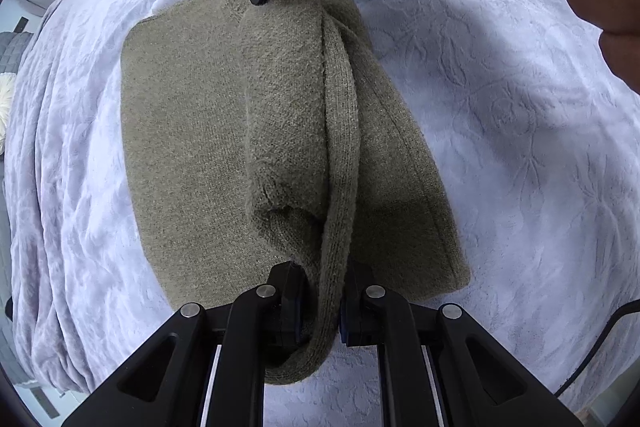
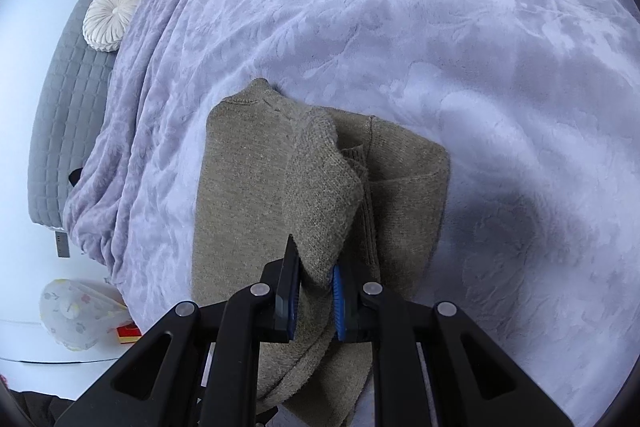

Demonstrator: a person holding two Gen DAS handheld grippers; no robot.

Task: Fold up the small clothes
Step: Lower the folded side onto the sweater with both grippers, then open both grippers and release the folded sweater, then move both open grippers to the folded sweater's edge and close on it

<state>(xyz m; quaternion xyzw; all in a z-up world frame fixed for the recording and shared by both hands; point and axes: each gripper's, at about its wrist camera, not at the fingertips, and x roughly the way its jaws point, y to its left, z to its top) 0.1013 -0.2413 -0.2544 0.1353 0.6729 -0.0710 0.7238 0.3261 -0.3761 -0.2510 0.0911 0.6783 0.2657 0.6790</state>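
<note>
Two claws grip one olive knit sweater (image 1: 192,147) on a lavender bed blanket (image 1: 520,147): left claw (image 1: 320,311) clenched on its near edge, right claw (image 2: 314,301) clenched on opp. end, fabric raised betw. them. Risk: uneven pull w/ thick knit could skew fold.
</note>
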